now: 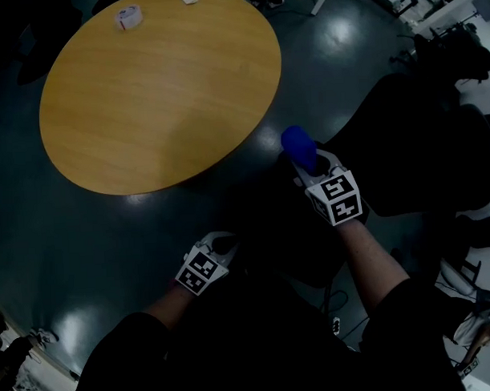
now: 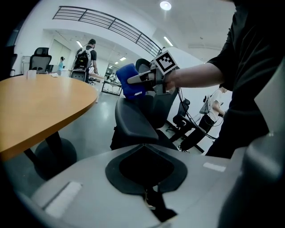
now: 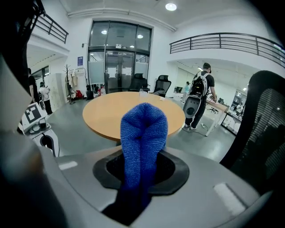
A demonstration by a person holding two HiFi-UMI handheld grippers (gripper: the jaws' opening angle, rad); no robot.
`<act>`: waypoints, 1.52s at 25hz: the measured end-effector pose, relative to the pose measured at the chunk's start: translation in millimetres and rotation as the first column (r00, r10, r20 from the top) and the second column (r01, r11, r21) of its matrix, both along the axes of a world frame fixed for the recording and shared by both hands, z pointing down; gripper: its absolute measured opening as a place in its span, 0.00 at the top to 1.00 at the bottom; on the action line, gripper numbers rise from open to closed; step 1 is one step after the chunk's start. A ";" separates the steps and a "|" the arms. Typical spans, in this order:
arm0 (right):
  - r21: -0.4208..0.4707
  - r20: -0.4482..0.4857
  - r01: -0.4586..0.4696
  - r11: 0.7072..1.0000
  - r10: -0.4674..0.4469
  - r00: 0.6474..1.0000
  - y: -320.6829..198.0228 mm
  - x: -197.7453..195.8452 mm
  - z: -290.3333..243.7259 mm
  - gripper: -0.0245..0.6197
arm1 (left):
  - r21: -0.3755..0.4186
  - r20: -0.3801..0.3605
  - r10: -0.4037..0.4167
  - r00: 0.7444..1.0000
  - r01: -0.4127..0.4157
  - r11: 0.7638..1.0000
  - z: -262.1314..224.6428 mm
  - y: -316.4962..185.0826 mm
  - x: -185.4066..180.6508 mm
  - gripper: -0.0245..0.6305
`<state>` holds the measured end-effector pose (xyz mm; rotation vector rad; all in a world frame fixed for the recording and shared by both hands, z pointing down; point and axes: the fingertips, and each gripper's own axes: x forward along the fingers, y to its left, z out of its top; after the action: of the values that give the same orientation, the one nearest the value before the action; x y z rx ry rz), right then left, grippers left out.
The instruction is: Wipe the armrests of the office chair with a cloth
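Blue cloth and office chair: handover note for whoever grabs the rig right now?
Right gripper: shut on the blue knitted cloth, held in the air above the black office chair.
Left gripper: shut, empty.
Done: cloth is in hand; in the left gripper view it touches no part of the chair.
Left: all the wiping, as far as can be seen.

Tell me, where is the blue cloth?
The blue cloth is pinched in the right gripper, right of centre in the head view, between the round table and the office chair.
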<state>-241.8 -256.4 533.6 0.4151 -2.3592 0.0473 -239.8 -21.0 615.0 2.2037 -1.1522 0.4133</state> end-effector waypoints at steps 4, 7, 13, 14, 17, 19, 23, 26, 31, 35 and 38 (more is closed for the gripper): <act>0.006 -0.050 0.019 1.000 -0.019 0.999 -7.6 -1.1 12.8 0.79 | 0.002 -0.010 -0.008 1.000 0.008 1.000 0.2 -2.2 3.0 0.94; 0.002 -0.075 0.025 1.000 -0.025 0.997 -10.7 -4.8 23.4 0.79 | 0.000 -0.015 -0.014 1.000 0.014 1.000 1.9 -2.6 2.9 0.94; -0.017 -0.119 0.049 0.999 -0.050 0.992 -8.4 -15.0 42.4 0.79 | -0.004 -0.020 -0.014 1.000 0.014 1.000 3.0 -5.0 3.4 0.94; -0.020 -0.125 0.051 0.999 -0.053 0.991 -7.4 -16.1 44.8 0.79 | -0.004 -0.021 -0.013 1.000 0.013 1.000 2.7 -5.0 3.4 0.94; -0.024 -0.133 0.049 0.999 -0.052 0.990 -6.4 -19.0 50.6 0.79 | -0.001 -0.024 -0.010 1.000 0.010 1.000 2.8 -4.7 2.0 0.94; -0.025 -0.136 0.048 0.999 -0.051 0.989 -6.3 -20.1 53.5 0.79 | 0.001 -0.027 -0.009 1.000 0.009 1.000 3.7 -5.0 2.0 0.94; -0.022 -0.138 0.050 0.998 -0.053 0.989 -3.0 -22.1 53.8 0.79 | 0.003 -0.033 -0.015 0.999 0.015 1.000 3.9 -3.5 2.0 0.94; -0.023 -0.130 0.053 0.998 -0.055 0.990 2.6 -25.5 52.6 0.79 | 0.003 -0.038 -0.020 0.999 0.020 1.000 4.1 -1.2 0.4 0.94; -0.027 -0.116 0.062 0.998 -0.065 0.991 11.6 -27.7 50.7 0.79 | 0.006 -0.037 -0.015 0.999 0.015 1.000 4.1 0.3 1.7 0.94; -0.034 -0.104 0.079 0.996 -0.082 0.991 20.6 -30.5 48.7 0.79 | 0.008 -0.039 -0.020 0.999 0.020 1.000 3.0 0.3 2.9 0.93; -0.037 -0.102 0.083 0.996 -0.086 0.991 27.4 -34.7 50.9 0.79 | 0.008 -0.041 -0.025 0.999 0.025 1.000 4.9 1.4 0.5 0.94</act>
<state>-276.4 -229.0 584.5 0.2946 -2.2683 0.0236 -239.3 -19.6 619.9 2.1927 -1.1600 0.3517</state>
